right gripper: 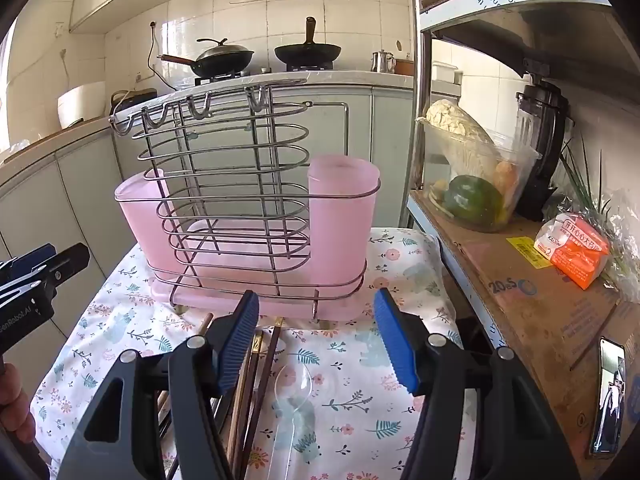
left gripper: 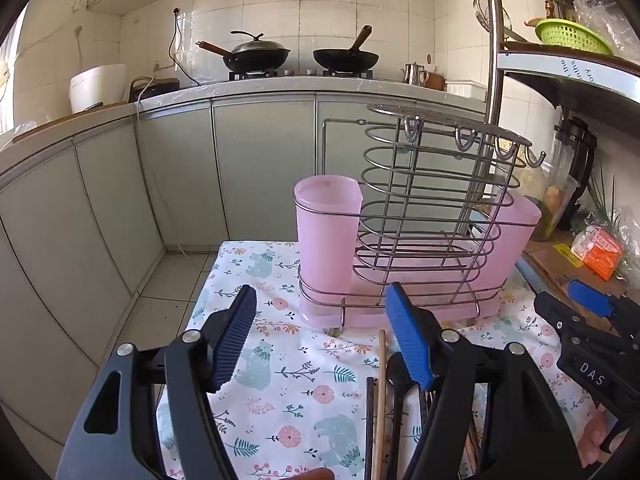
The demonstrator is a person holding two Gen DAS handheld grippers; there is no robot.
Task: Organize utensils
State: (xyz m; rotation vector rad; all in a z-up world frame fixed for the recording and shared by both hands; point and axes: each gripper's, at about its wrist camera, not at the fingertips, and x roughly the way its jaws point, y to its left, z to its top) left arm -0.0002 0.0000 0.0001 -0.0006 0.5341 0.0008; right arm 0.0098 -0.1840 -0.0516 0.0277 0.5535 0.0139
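A wire utensil rack (left gripper: 424, 216) (right gripper: 236, 200) with two pink cups (left gripper: 326, 236) (right gripper: 342, 216) stands on a small table with a floral cloth (left gripper: 288, 380) (right gripper: 352, 396). Several chopsticks (left gripper: 380, 396) (right gripper: 256, 376), a dark spoon (left gripper: 396, 380) and a clear plastic spoon (right gripper: 294, 388) lie on the cloth in front of the rack. My left gripper (left gripper: 324, 336) is open and empty, above the cloth left of the utensils. My right gripper (right gripper: 316, 336) is open and empty, above the clear spoon.
Kitchen counter and cabinets (left gripper: 240, 152) with two woks lie behind. A shelf unit (right gripper: 520, 264) at the right holds a vegetable bin (right gripper: 476, 176), an orange packet (right gripper: 576, 248) and a phone (right gripper: 608, 396). Tiled floor (left gripper: 168, 292) lies left of the table.
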